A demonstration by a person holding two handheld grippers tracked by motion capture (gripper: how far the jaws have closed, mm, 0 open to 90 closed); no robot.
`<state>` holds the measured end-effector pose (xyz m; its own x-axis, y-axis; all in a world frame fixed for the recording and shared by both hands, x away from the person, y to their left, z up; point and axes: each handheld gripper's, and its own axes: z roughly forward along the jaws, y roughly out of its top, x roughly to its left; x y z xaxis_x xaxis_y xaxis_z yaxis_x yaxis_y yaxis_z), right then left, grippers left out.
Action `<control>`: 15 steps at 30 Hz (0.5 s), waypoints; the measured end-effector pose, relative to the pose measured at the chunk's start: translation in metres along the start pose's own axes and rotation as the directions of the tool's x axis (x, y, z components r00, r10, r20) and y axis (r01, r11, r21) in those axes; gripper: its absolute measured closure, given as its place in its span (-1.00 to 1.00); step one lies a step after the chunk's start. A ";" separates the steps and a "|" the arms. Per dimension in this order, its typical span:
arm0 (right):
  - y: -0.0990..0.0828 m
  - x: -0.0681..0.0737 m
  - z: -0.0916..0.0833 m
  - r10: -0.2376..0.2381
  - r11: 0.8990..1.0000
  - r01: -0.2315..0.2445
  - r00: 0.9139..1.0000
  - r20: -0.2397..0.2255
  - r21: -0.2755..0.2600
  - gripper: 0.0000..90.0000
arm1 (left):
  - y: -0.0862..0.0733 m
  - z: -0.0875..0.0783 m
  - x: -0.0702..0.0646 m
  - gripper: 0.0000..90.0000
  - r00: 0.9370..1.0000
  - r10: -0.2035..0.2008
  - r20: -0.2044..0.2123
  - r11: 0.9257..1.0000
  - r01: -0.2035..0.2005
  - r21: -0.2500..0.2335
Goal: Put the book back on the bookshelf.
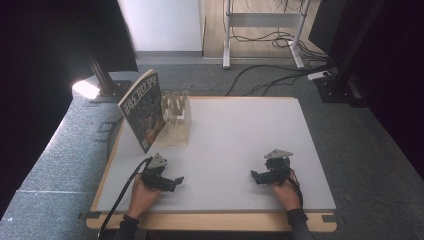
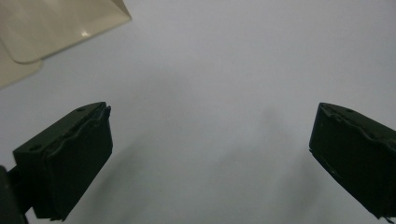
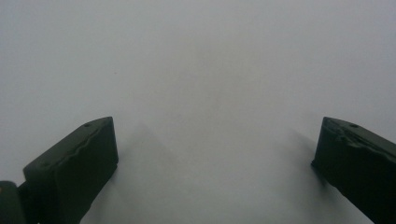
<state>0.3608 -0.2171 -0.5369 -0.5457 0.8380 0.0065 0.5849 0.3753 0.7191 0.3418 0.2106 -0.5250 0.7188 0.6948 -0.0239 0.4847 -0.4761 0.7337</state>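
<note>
A book [image 1: 143, 110] with a colourful cover leans upright against a pale wooden rack [image 1: 176, 119] at the table's far left. My left gripper [image 1: 176, 181] rests low over the white tabletop near the front left, open, nothing between its jaws; the left gripper view has its tips [image 2: 210, 140] wide apart over bare table, the rack's base [image 2: 56, 28] at the upper left. My right gripper [image 1: 256, 176] sits near the front right, pointing toward the middle, open and empty; its tips [image 3: 215, 149] spread over plain white surface.
The white table [image 1: 240, 135] has a wooden front edge [image 1: 210, 220]. Beyond the table lie grey carpet, cables [image 1: 270, 75] and a desk frame [image 1: 262, 30]. Dark curtains stand at both sides.
</note>
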 end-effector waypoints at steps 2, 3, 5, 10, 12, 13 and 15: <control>0.000 0.000 0.000 0.000 1.000 0.000 1.000 0.000 0.000 -1.00 | 0.000 0.001 -0.002 -1.00 1.000 0.010 -0.011 1.000 -0.009 0.008; 0.000 0.000 0.000 -0.001 1.000 0.001 1.000 0.000 0.000 -1.00 | 0.001 0.001 -0.002 -1.00 1.000 0.008 -0.018 1.000 -0.007 0.017; 0.000 0.000 0.000 0.000 1.000 0.000 1.000 0.001 -0.001 -1.00 | 0.001 0.003 -0.003 -1.00 1.000 0.008 -0.029 0.999 -0.007 0.039; 0.000 0.000 0.000 -0.001 1.000 0.001 1.000 0.001 -0.001 -1.00 | 0.003 0.009 -0.003 -1.00 1.000 -0.003 -0.027 0.995 0.006 0.103; 0.000 0.000 0.000 -0.001 1.000 0.001 1.000 0.001 -0.001 -1.00 | 0.003 0.009 -0.004 -1.00 1.000 -0.002 -0.030 0.995 0.005 0.103; 0.000 0.000 0.000 0.000 1.000 0.000 1.000 0.001 0.000 -1.00 | 0.002 0.009 -0.004 -1.00 1.000 -0.002 -0.030 0.995 0.005 0.103; -0.001 0.000 0.000 -0.001 1.000 0.001 1.000 0.001 -0.001 -1.00 | 0.002 0.009 -0.004 -1.00 1.000 -0.003 -0.030 0.995 0.006 0.102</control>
<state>0.3603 -0.2172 -0.5373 -0.5454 0.8381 0.0053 0.5840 0.3755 0.7197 0.3446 0.2023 -0.5291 0.7022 0.7119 -0.0058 0.5374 -0.5247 0.6602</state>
